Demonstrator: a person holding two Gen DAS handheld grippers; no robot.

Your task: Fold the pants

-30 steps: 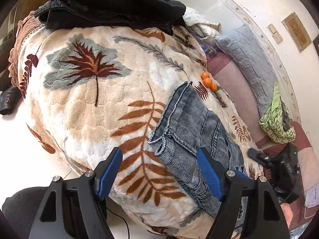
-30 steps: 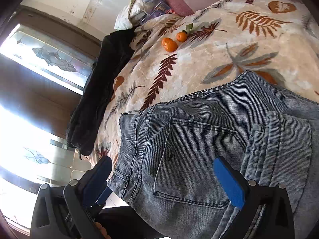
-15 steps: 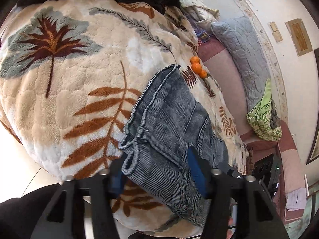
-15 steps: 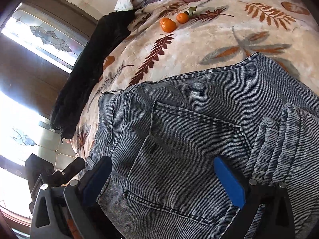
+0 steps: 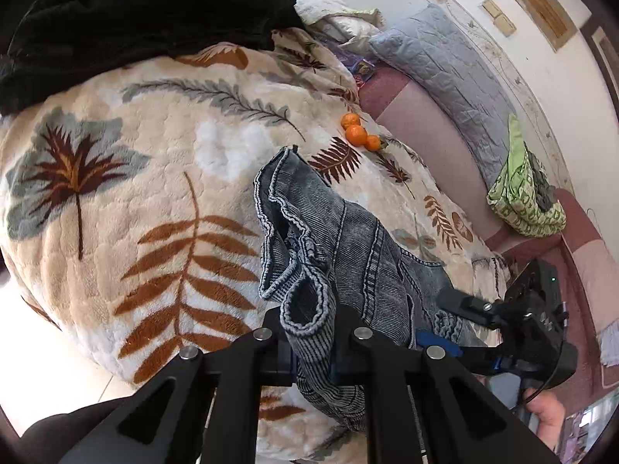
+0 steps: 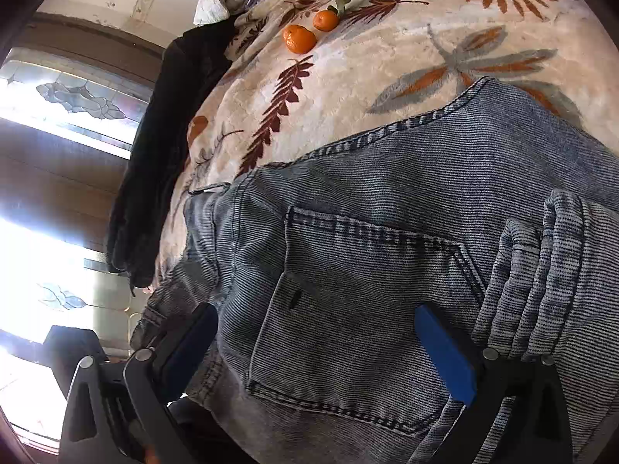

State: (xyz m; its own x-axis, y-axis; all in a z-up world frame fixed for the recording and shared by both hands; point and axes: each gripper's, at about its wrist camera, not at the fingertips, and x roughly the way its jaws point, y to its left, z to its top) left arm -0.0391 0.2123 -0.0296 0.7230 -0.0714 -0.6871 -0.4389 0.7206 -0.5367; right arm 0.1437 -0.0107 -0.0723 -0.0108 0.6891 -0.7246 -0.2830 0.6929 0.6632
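Observation:
Grey-blue denim pants lie on a leaf-patterned blanket on a bed. The leg hems are bunched up and pinched in my left gripper; its jaws are still closing, with the fabric between the pads. In the right wrist view the pants fill the lower half, back pocket facing up. My right gripper is open, its blue pads spread wide over that pocket with nothing gripped. The left wrist view shows the right gripper at the pants' far end.
Three oranges sit on the blanket beyond the pants. A black garment lies along the far edge. A grey pillow and a green bag rest by the wall. A hand holds the right gripper.
The left gripper moved onto the pants' leg hems, its jaws came together on them, and the fabric rose off the blanket. The right gripper stayed open, slightly nearer the pocket.

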